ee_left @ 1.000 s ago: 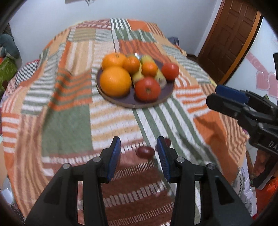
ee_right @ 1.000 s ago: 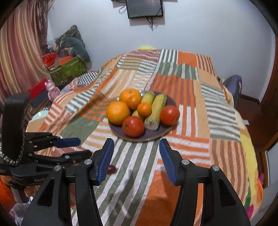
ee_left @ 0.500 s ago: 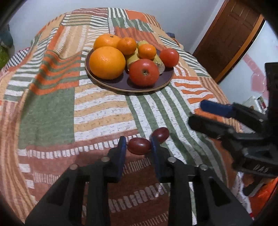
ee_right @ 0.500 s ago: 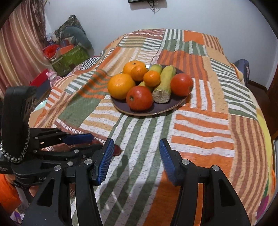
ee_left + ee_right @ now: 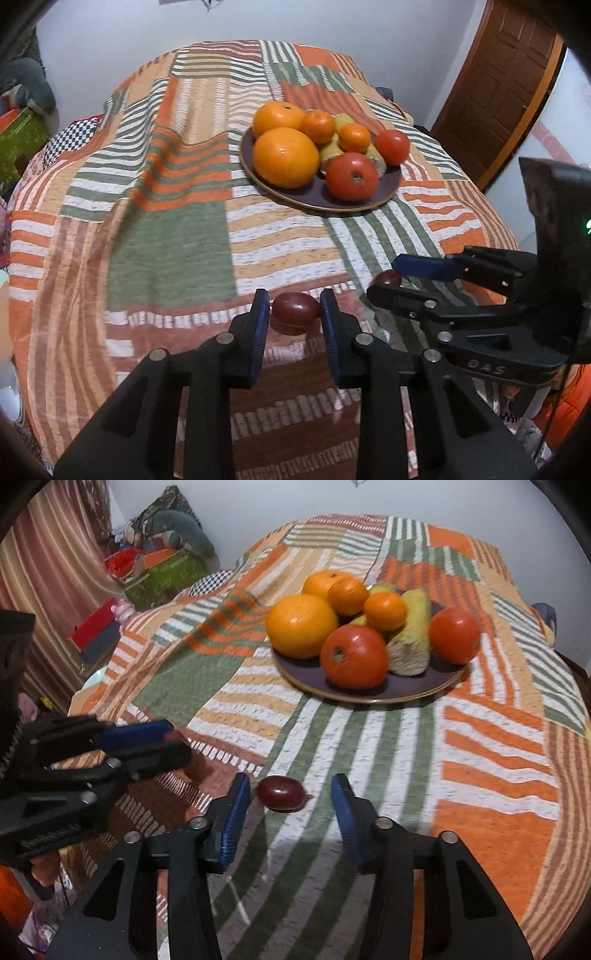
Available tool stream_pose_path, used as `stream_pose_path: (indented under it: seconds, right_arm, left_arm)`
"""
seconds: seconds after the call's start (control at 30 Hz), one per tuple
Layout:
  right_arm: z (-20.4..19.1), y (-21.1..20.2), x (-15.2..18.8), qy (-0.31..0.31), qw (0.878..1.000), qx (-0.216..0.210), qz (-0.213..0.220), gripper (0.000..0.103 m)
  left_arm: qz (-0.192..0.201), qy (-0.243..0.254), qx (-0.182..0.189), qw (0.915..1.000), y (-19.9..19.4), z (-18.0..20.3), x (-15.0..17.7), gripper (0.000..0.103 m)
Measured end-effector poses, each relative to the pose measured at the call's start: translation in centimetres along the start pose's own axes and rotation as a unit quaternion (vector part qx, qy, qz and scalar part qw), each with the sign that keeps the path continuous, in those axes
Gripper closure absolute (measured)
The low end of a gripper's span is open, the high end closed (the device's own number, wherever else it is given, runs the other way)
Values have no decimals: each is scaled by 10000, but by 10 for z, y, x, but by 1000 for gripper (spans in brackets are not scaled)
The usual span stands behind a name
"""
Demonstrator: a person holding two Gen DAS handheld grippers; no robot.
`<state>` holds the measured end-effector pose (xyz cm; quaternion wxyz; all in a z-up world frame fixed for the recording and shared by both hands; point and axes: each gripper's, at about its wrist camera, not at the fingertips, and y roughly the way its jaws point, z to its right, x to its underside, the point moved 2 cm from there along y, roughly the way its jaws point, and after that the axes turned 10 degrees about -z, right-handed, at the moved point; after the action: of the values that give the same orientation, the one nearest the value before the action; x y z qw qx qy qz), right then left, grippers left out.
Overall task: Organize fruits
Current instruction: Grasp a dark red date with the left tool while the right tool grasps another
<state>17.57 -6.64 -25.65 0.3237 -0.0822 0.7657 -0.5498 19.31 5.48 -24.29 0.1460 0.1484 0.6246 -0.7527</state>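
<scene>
A dark plate [image 5: 384, 194] [image 5: 413, 692] on the striped bedspread holds oranges, tomatoes and yellow fruit. My left gripper [image 5: 295, 317] is shut on a small dark red fruit [image 5: 294, 309], just above the cloth near the front edge. It shows at the left of the right wrist view [image 5: 147, 738]. A second dark red fruit [image 5: 281, 793] [image 5: 386, 277] lies on the cloth between my right gripper's [image 5: 290, 805] open fingers, untouched. The right gripper also shows at the right of the left wrist view [image 5: 402, 280].
The bedspread [image 5: 166, 240] drops away at its front and side edges. A brown door [image 5: 495, 81] stands at the right. Boxes and bags [image 5: 159, 565] are piled by the wall at the left, beside a striped curtain [image 5: 48, 572].
My left gripper has closed on the near dark red fruit and lifted slightly. My right gripper has come down and forward so the second dark red fruit lies between its fingers.
</scene>
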Motion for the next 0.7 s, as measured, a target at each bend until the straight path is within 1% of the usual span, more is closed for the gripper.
stream_pose_path:
  seconds: [0.03,0.07,0.1,0.23,0.37,0.7]
  right_arm:
    - [-2,2,0,-35,10000,57,-7,69]
    - [-3,2,0,-82,9999,116,7,74]
    - [-4,1,-1,-112,9999,106,4,75]
    - [-1,-3,0,-74,10000,-1,50,75]
    - [6,-10,-1,25,9999,-4,168,75]
    - [42,-38,-19,308,9970,333,626,75]
  left_arm:
    - [-4,-30,6,10000,-1,-2,1,75]
    - [-10,-51,7,10000,-1,-4,1,75]
    - [-13,-58,7,10000,0,-4,1,75]
    - [-16,-51,35,10000,3,-1,-3,75]
    - [29,10,68,10000,3,5,-10,75]
    - [301,241,125,9992,-2,26,-48,75]
